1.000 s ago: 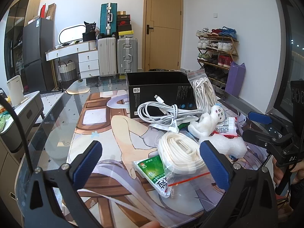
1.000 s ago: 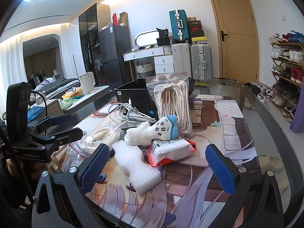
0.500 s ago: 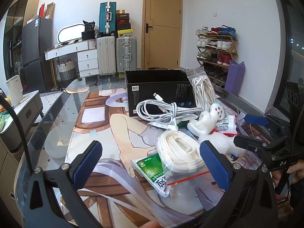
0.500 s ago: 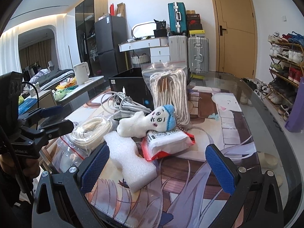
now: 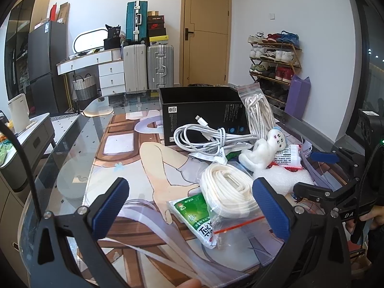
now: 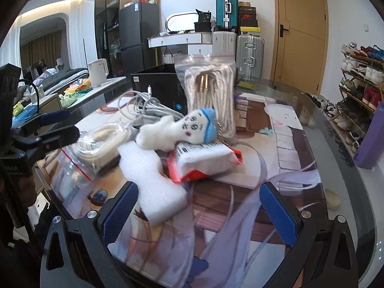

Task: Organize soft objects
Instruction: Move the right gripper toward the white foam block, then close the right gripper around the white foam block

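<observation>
1. Room: white walls, a tan door (image 5: 206,31), stacked suitcases (image 5: 146,64) beside a white drawer unit, and a shoe rack (image 5: 273,57) along the right wall.
2. Work surface: a glass table (image 5: 72,148) covered by a printed illustrated mat (image 5: 153,163). All task items lie in one cluster on this mat.
3. Black box (image 5: 204,110): open at the top, standing at the far side of the cluster.
4. Upright zip bag of white rope (image 6: 211,96): leans against the black box.
5. Flat zip bag of coiled white cord (image 5: 228,192): lies on the near-left side of the cluster, overlapping a green-printed packet (image 5: 194,213).
6. White charging cable (image 5: 206,139): loosely coiled in front of the box.
7. White foam block (image 6: 151,182): lies on the mat at the near edge of the cluster, just ahead of the right gripper.
8. Red-and-white tissue pack (image 6: 204,160): rests beside the foam block, under the plush.
9. Plush toy (image 6: 177,132): white body, blue cap, lying tilted on the tissue pack.
10. Left gripper (image 5: 189,208): released, blue pads wide apart, holding nothing, poised over the coiled-cord bag.
11. Right gripper (image 6: 199,213): released, pads wide apart, empty, near the foam block without touching it.
</observation>
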